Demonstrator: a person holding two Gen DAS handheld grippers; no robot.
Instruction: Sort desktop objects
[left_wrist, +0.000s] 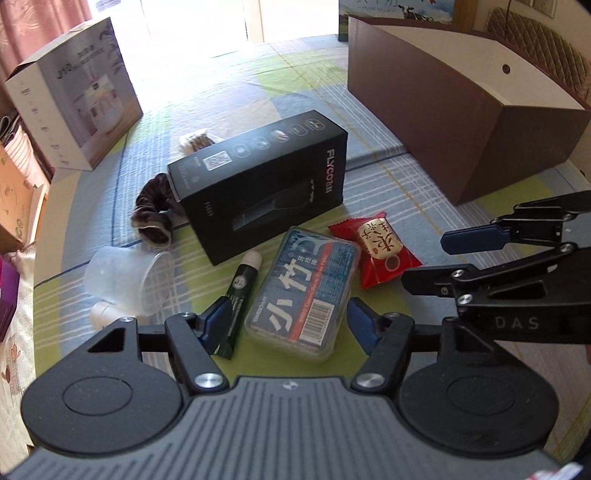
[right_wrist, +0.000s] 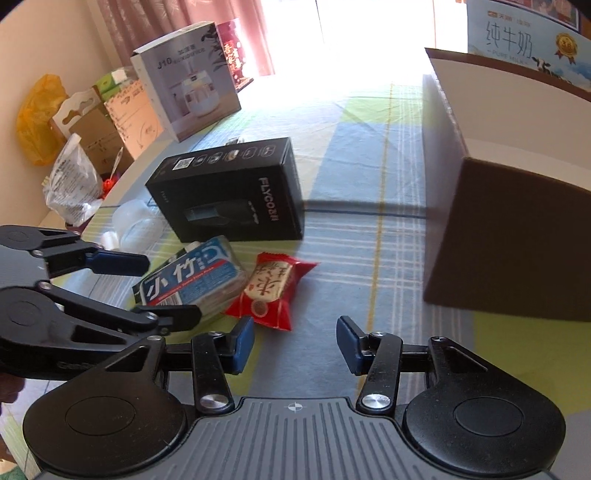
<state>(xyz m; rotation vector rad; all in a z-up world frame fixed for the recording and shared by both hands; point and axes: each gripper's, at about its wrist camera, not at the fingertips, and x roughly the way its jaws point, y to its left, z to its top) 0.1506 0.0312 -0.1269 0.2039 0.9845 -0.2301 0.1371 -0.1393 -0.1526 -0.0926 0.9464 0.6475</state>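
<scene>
Floss box (left_wrist: 303, 291) lies between the spread left tool (left_wrist: 288, 325); right tool (right_wrist: 295, 343) also spread, holding nothing.

Strong daylight from window at 12 o'clock in both views — blown-out white glare spreads over tablecloth (right_wrist: 354, 236) there. Brown box (right_wrist: 509, 236) throws soft shadow toward 9 o'clock in right wrist view; black box (left_wrist: 258, 192) sharp. Fisheye bends edges, dark corners at rim — slight blur toward 3 and 9 o'clock.
</scene>
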